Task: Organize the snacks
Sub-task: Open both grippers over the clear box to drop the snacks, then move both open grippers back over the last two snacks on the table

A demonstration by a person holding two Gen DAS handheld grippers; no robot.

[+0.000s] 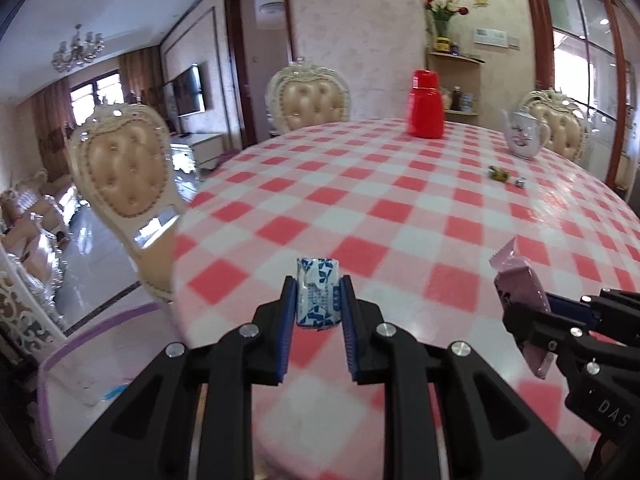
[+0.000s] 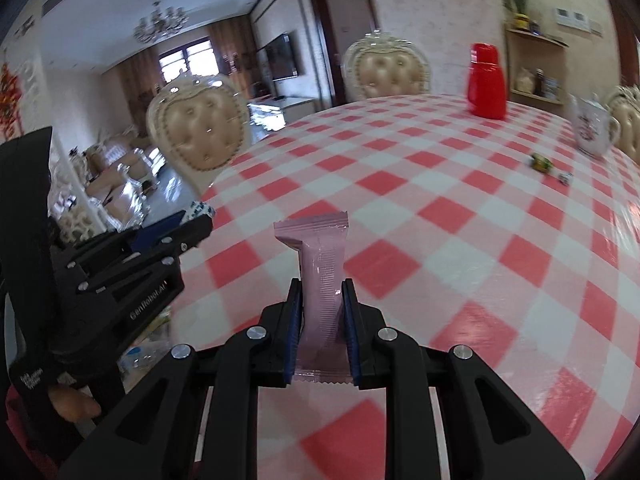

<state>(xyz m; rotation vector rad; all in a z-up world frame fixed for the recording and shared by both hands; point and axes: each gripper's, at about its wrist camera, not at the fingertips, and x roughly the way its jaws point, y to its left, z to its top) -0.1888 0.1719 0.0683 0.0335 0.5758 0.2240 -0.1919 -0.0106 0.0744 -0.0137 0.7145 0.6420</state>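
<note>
two snacks lifted: left hand-held gripper [image 1: 318, 300] clamps blue-white candy [image 1: 317, 298], right hand-held gripper [image 2: 322, 304] clamps pink bar [image 2: 320, 280]; two small candies [image 1: 505, 176] remain upper right on counter [image 1: 400, 208].

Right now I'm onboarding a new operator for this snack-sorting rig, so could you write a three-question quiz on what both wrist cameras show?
1. True or false: the left gripper is shut on a small blue-and-white wrapped candy.
2. What does the right gripper hold?
A. a red plastic jar
B. a long pink foil-wrapped snack bar
C. a white floral teapot
3. Fill in: two small loose sweets lie on the checked tablecloth nearest the white floral ____.

Key:
1. True.
2. B; the red plastic jar stands untouched at the far side.
3. teapot.
</note>
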